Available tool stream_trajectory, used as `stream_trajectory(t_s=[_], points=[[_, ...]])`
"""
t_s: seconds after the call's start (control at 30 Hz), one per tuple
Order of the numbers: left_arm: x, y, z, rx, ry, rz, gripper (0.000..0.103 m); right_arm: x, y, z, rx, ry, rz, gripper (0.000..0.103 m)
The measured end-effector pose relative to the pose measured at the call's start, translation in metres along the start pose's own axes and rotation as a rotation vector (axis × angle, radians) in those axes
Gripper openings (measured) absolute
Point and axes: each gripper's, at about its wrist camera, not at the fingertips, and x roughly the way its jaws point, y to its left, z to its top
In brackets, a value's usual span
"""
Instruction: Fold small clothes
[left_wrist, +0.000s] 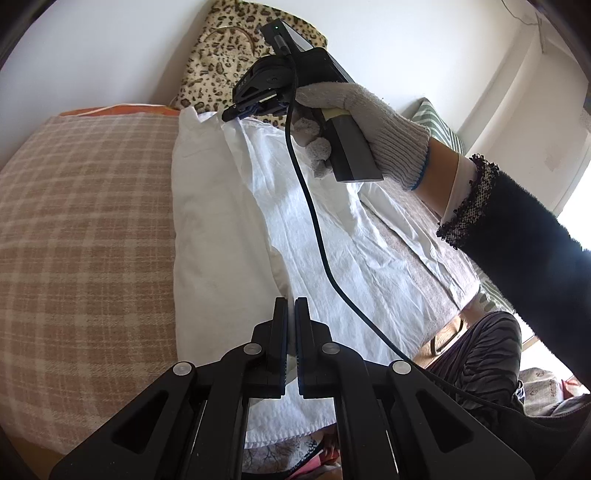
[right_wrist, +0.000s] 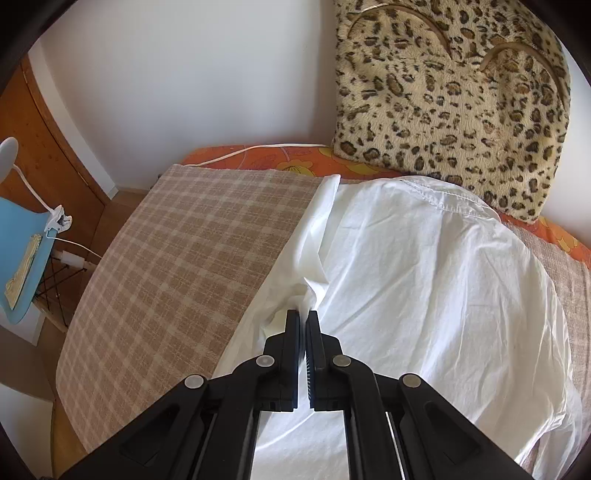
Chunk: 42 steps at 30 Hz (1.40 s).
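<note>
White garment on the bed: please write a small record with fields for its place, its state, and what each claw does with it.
garment: white garment, creased, partly folded
place: on the checked bedcover, beside the leopard-print cushion
left claw: shut on the garment's near edge
right claw: shut on a fold of the garment
right hand: in a knitted glove, holding its tool above the garment's far end

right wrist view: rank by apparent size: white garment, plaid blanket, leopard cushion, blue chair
1. white garment
2. plaid blanket, close to the garment; fisheye makes this unsure
3. leopard cushion
4. blue chair, cut off by the frame edge
</note>
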Motion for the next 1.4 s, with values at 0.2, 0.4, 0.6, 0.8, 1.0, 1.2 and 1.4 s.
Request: stream_trajectory(t_s=[0.2, 0.4, 0.6, 0.8, 1.0, 1.2, 1.4], points=[[0.016, -0.015, -0.001, 0.043, 0.035, -0.017, 0.002, 0.007, -0.027, -0.011, 0.042, 0.019, -0.026, 0.0], [0.03, -0.019, -0.006, 0.038, 0.09, -0.046, 0.002, 0.022, -0.038, -0.024, 0.039, 0.044, -0.054, 0.0], [0.018, -0.032, -0.012, 0.084, 0.129, -0.091, 0.016, 0.03, -0.048, -0.026, 0.049, 0.06, -0.058, 0.0], [-0.018, -0.005, -0.009, 0.068, 0.037, 0.017, 0.016, 0.035, -0.049, -0.031, 0.037, 0.074, -0.073, 0.0], [-0.021, 0.049, -0.007, -0.116, 0.037, 0.091, 0.016, 0.036, -0.05, -0.031, 0.043, 0.078, -0.083, 0.0], [-0.007, 0.031, -0.006, -0.035, 0.06, 0.092, 0.016, 0.037, -0.045, -0.033, 0.013, 0.088, -0.126, 0.003], [0.011, 0.012, -0.015, 0.081, 0.125, 0.097, 0.016, -0.004, -0.034, -0.037, -0.047, -0.015, -0.141, 0.028]])
